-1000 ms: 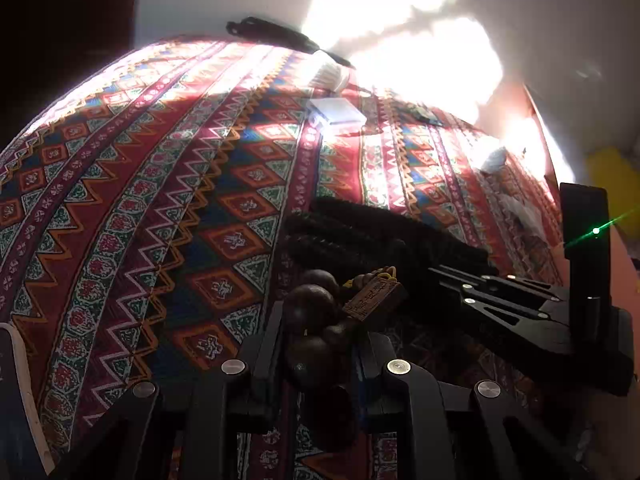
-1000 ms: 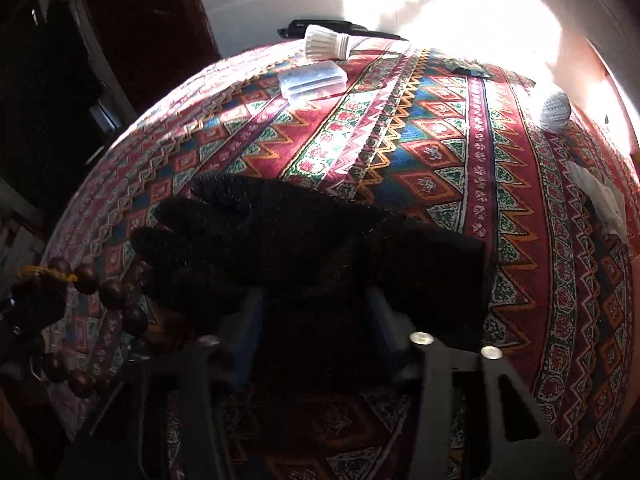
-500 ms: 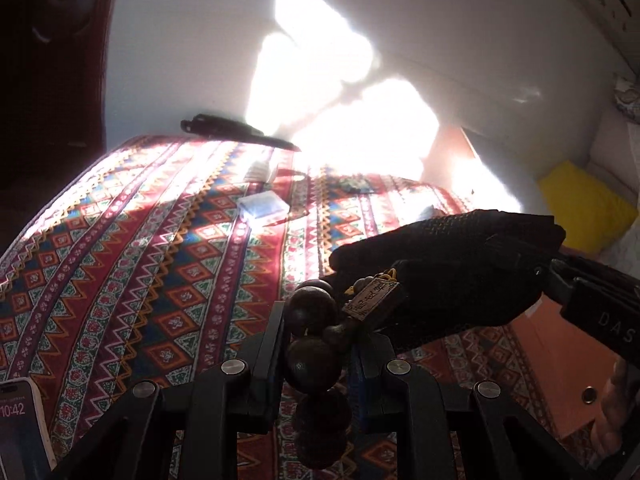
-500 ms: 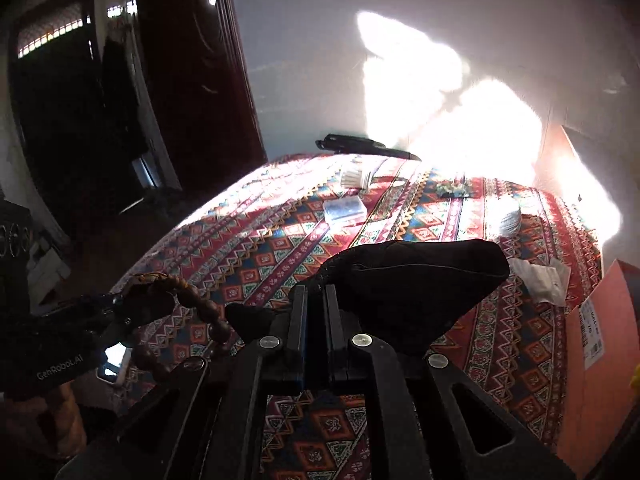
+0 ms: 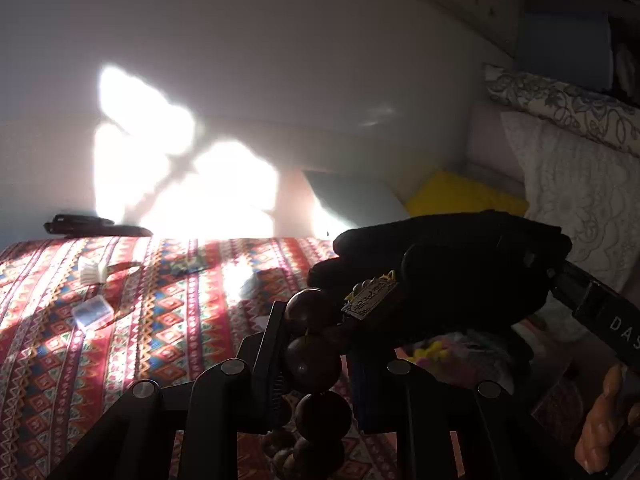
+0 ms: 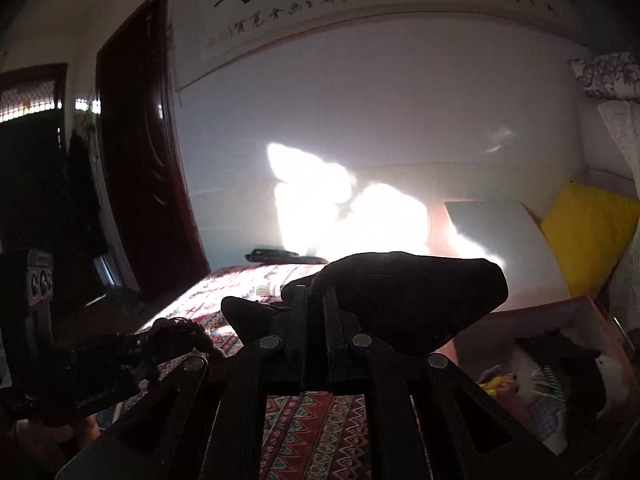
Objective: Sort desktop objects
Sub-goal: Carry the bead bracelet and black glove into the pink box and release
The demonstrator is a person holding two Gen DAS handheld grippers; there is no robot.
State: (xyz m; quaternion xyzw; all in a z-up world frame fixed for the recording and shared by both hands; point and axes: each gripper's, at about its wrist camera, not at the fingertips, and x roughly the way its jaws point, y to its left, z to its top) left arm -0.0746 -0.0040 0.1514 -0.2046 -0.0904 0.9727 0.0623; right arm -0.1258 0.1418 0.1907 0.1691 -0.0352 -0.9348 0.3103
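A string of dark wooden beads [image 5: 322, 410] with a small engraved tag [image 5: 370, 298] hangs between the fingers of my left gripper [image 5: 314, 340], which is shut on it above the patterned tablecloth [image 5: 120, 360]. My right gripper [image 6: 316, 300] is shut on a black glove [image 6: 408, 292] and holds it up in the air. In the left wrist view the glove [image 5: 460, 264] hovers just beyond the beads, to the right. In the right wrist view the beads [image 6: 180, 330] show at the lower left, in shadow.
A small clear plastic box [image 5: 91, 312], a white brush-like item [image 5: 91, 272] and a long black object [image 5: 92, 226] lie on the cloth at the far left. An open cardboard box [image 6: 540, 312] with assorted things stands right of the table. A yellow cushion [image 6: 592, 232] sits behind it.
Both grippers rose off the cloth and swung right, the left carrying the beads. The right gripper's jaws shut on the glove and lifted it. The views tilted up toward the wall.
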